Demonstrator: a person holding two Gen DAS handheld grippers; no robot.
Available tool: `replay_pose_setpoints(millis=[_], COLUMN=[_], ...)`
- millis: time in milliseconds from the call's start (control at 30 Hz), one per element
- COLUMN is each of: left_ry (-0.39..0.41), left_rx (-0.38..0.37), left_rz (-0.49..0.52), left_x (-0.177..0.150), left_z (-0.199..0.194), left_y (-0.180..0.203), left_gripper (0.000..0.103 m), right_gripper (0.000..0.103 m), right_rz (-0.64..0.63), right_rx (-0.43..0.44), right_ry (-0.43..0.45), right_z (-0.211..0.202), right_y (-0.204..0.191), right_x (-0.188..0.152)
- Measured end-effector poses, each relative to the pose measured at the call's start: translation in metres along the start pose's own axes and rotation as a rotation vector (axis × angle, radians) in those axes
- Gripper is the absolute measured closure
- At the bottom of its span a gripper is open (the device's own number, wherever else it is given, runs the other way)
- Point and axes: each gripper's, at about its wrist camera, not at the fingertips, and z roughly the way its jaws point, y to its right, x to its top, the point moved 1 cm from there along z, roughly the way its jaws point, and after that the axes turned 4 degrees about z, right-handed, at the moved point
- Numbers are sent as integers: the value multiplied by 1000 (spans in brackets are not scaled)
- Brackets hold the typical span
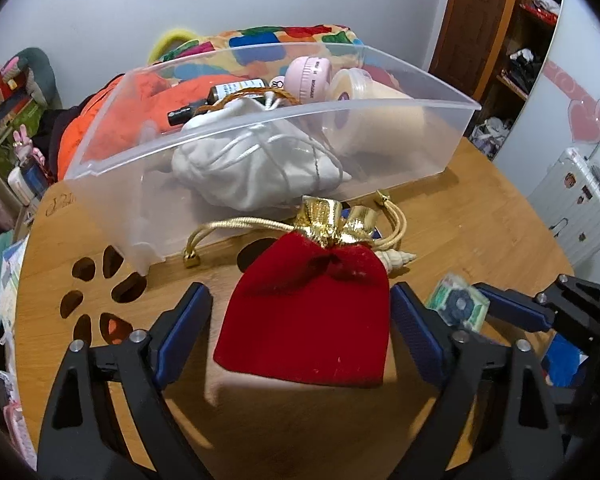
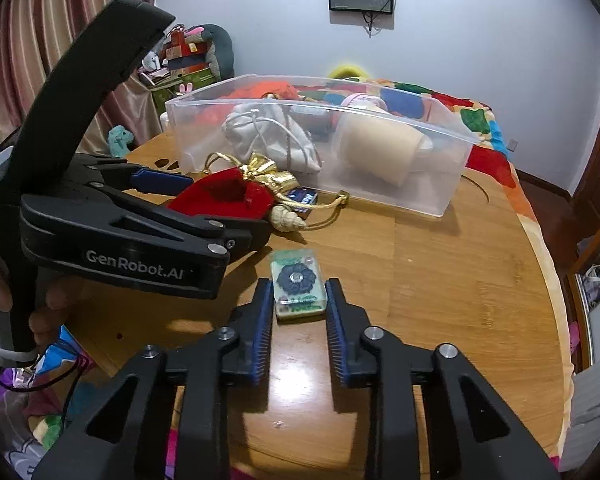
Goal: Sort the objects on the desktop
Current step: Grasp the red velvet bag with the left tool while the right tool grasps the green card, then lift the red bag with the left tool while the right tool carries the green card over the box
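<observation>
Both grippers low over the desk (image 2: 440, 280), each straddling its own item.

Left gripper (image 1: 300, 312): jaws spread wide, blue pads on either side of the red pouch (image 1: 312, 312), which sits near the desk's middle just in front of the bin (image 1: 260, 120). Right pad is at the pouch's edge; left pad stands clear of it. No squeeze visible, so I read it as open, not gripping. Pouch's long axis runs straight ahead of the tool, gold neck (image 1: 332, 220) pointing toward the bin, base nearest the camera. Closing would pinch it across its width.

Right gripper (image 2: 298, 300): jaws also apart, flanking the small packet (image 2: 298, 286), which lies flat toward the desk's near edge. Slight gaps on both sides; not clamped as far as I can tell. Packet's long axis likewise points along the fingers.

Shell (image 2: 288, 220) and a small dark box (image 2: 306, 198) lie beside the pouch's neck, between it and the bin.

Judgement: left arm is nearer the pouch, right nearer the packet; each needs only to close, then lift forward to the bin.
</observation>
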Motion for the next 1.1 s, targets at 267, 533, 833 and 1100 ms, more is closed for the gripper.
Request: replay_pose_setpoints(millis=[267,533,833,1100], left_ry=[16,68,139,203], left_rx=[19,2,-2,4], left_rz=[26,-9,-87,-96], left_x=[3,-6,-11,-10], left_z=[2,-11,-35,-63], left_y=[5,-4,-18,-26], left_gripper=[37,65,76,76], right_gripper=[81,81,81,81], right_rz=[59,91,126,112], right_rx=[16,28,45,38], right_ry=[5,36,68,97], right_z=[-3,-13,-23,-31], right_y=[17,26,33,34], right_x=[2,8,18,34])
